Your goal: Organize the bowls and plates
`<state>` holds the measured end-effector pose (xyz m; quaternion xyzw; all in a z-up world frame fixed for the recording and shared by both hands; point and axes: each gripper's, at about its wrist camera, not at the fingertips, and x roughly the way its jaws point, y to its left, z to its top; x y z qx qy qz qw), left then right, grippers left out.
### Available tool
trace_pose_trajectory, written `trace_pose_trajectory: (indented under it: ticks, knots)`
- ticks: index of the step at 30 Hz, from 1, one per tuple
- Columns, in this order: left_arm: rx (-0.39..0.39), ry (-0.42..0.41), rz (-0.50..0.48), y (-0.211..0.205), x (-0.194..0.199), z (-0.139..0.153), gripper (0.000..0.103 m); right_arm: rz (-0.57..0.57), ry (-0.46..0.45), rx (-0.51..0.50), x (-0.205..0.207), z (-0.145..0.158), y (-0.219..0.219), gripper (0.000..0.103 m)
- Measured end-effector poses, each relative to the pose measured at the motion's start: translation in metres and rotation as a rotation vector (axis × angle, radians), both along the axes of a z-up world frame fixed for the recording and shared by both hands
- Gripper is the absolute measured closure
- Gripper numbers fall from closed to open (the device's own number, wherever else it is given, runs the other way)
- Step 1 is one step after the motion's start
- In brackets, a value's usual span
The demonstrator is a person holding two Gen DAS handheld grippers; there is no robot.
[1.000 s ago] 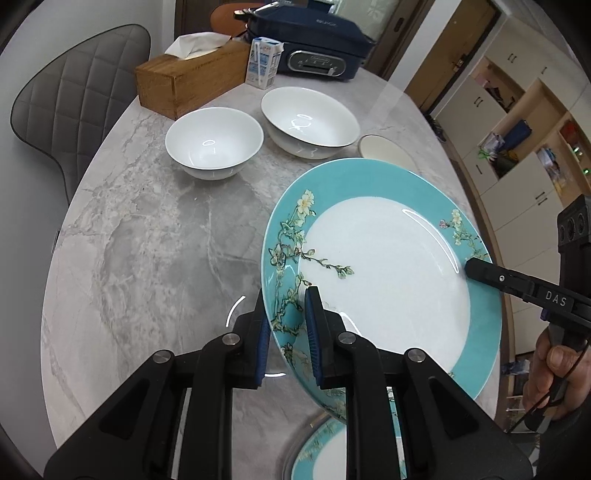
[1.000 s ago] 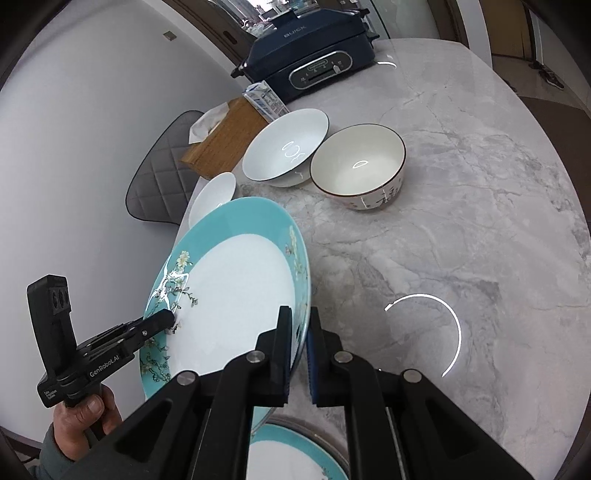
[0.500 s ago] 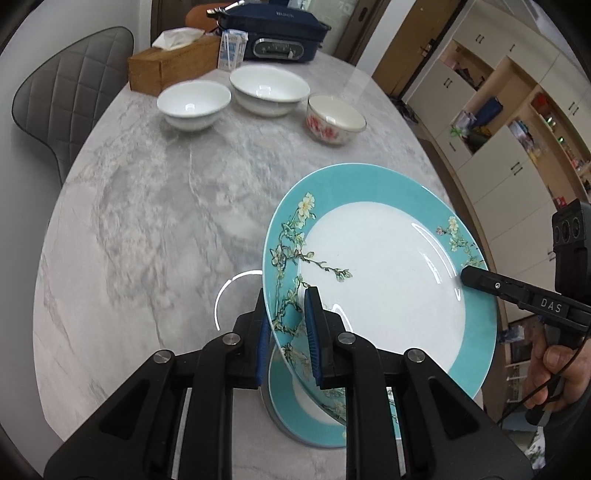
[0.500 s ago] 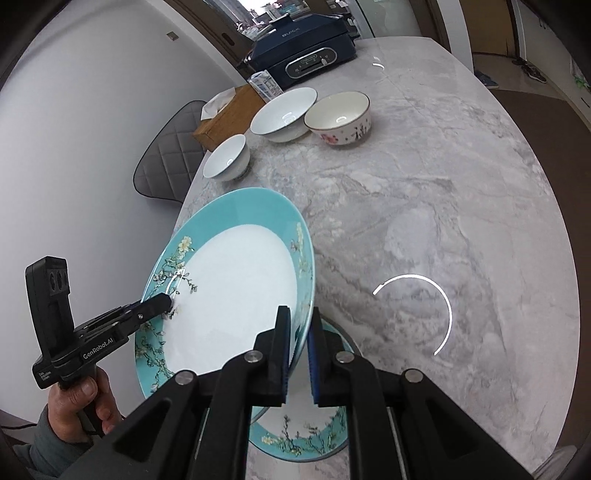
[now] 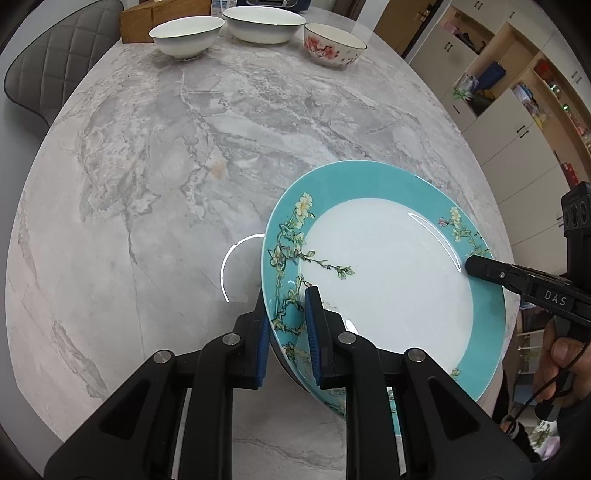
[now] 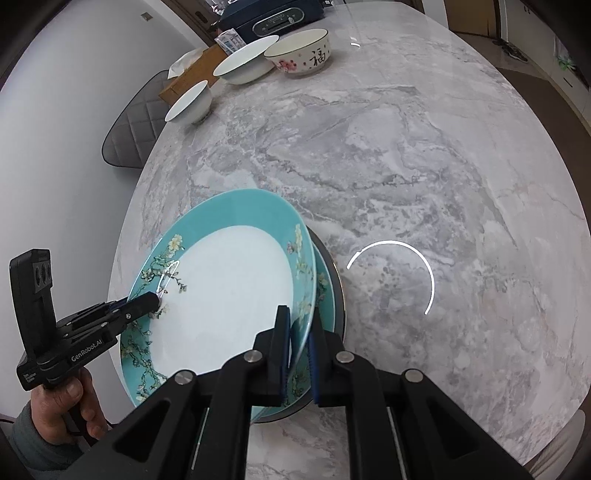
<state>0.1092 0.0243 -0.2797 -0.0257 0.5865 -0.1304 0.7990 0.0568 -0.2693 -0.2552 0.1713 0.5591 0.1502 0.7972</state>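
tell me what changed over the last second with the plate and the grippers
The teal plate, pinched at opposite rims by both hand-held grippers, left and right, was carried back from the bowls and lowered over the plate stack. Both grips stayed shut; the bowls did not move.

Left wrist view: from the table's (image 5: 155, 155) near edge, facing its far edge, close above.
Right wrist view: same near edge, angled leftward.
Shared: teal plate (image 5: 388, 280) (image 6: 229, 295), far-edge bowls (image 5: 186, 37) (image 6: 301, 51).
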Motion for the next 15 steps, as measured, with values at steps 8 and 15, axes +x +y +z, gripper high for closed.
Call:
trace_pose_trajectory:
  ticks: [8, 15]
  knots:
    - [0.023, 0.021, -0.011, -0.006, -0.003, -0.017, 0.087, 0.021, -0.016, -0.090, -0.010, -0.014, 0.005, 0.090]
    - [0.013, 0.008, 0.011, -0.004, -0.001, -0.016, 0.087, 0.045, -0.023, -0.135, -0.011, -0.018, 0.010, 0.086]
